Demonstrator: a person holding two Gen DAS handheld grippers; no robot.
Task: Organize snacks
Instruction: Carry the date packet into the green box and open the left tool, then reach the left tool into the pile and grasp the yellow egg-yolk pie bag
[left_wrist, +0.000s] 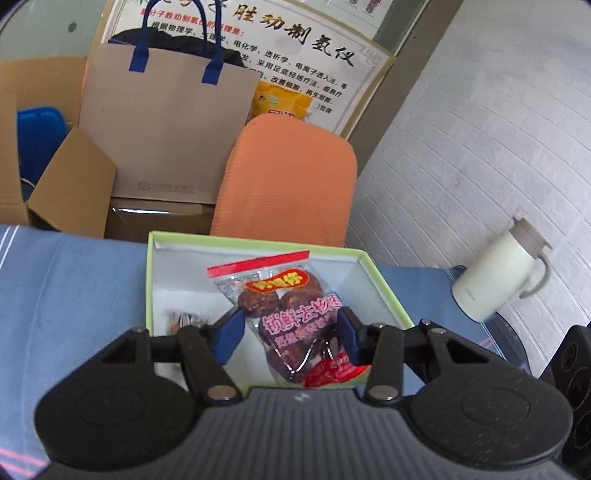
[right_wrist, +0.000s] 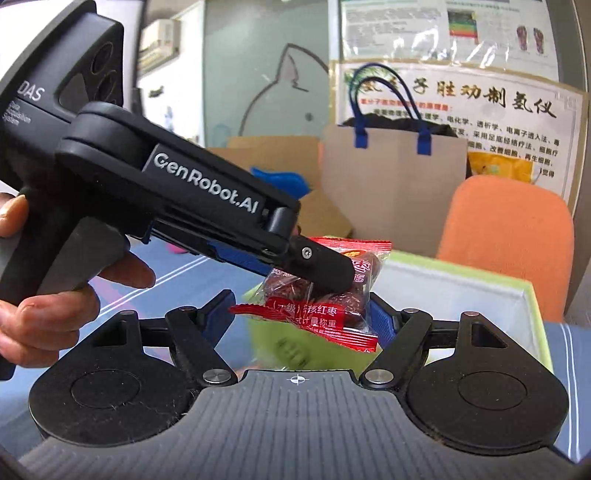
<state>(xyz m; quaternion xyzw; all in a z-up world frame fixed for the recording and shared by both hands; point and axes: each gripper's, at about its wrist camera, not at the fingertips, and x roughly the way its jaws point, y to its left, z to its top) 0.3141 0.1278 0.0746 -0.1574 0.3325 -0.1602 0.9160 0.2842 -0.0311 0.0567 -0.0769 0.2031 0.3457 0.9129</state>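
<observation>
Left gripper (left_wrist: 290, 334) clamps the clear red-trimmed packet of dates (left_wrist: 291, 317) above the green-rimmed white box (left_wrist: 384, 284); right gripper (right_wrist: 301, 317) gapes wide.

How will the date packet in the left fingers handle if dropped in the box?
Probably floppy: the date packet film is crinkled. Likely slippery: the wrapper looks glossy between the fingers. Lumpy dates inside should resist crushing.

Date packet (left_wrist: 291, 317) over box (left_wrist: 258, 242), mug (left_wrist: 495, 275) right
</observation>
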